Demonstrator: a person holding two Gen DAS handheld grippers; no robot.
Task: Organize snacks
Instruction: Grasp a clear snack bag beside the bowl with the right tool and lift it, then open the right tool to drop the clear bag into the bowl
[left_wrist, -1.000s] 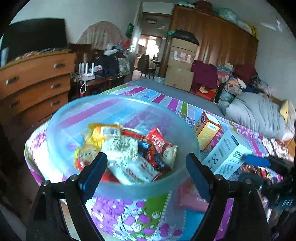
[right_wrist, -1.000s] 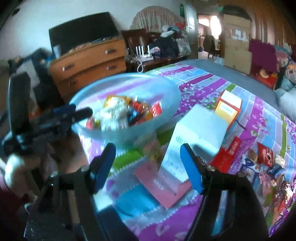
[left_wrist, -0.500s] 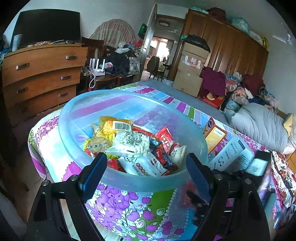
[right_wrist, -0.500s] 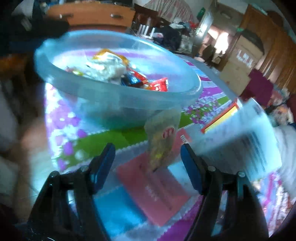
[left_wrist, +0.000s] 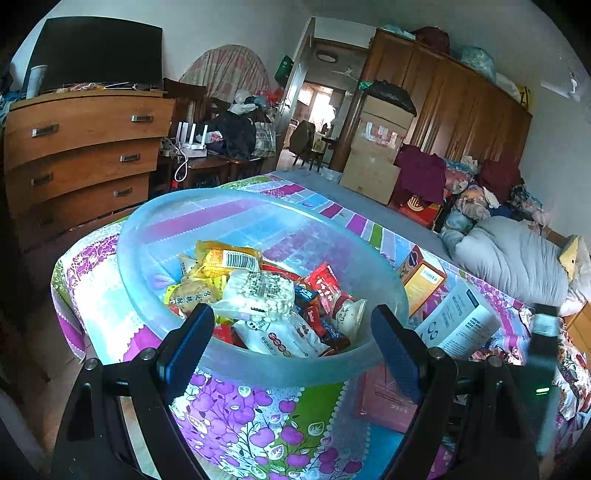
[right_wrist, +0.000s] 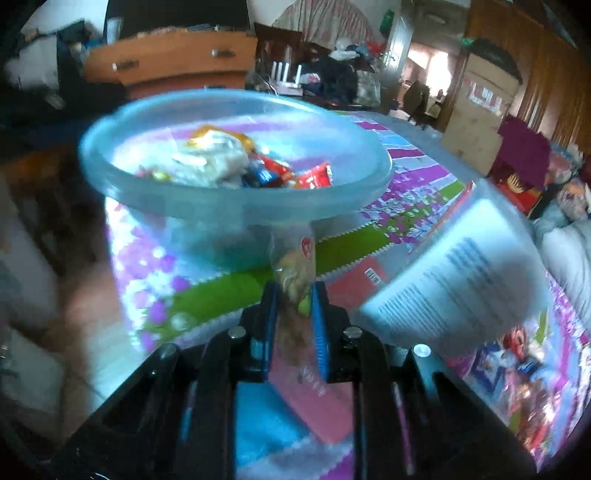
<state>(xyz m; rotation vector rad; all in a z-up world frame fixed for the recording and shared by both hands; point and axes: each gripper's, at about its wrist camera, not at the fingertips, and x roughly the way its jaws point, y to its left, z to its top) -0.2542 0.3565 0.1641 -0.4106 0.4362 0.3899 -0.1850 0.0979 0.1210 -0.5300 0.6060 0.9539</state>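
White carton (right_wrist: 450, 273) tilted just right of the bowl, close beside the right gripper (right_wrist: 293, 306); pink flat box (right_wrist: 325, 391) lying below on the floral bedcover (left_wrist: 258, 424). Translucent blue bowl (left_wrist: 155, 302) heaped with wrapped snacks (left_wrist: 258, 295). Right gripper angled down, jaws just closed, clenched on a clear snack packet (right_wrist: 295, 269) standing against the bowl's outer wall. Left gripper (left_wrist: 291, 343) spread wide at the bowl's near rim, gripping nothing.
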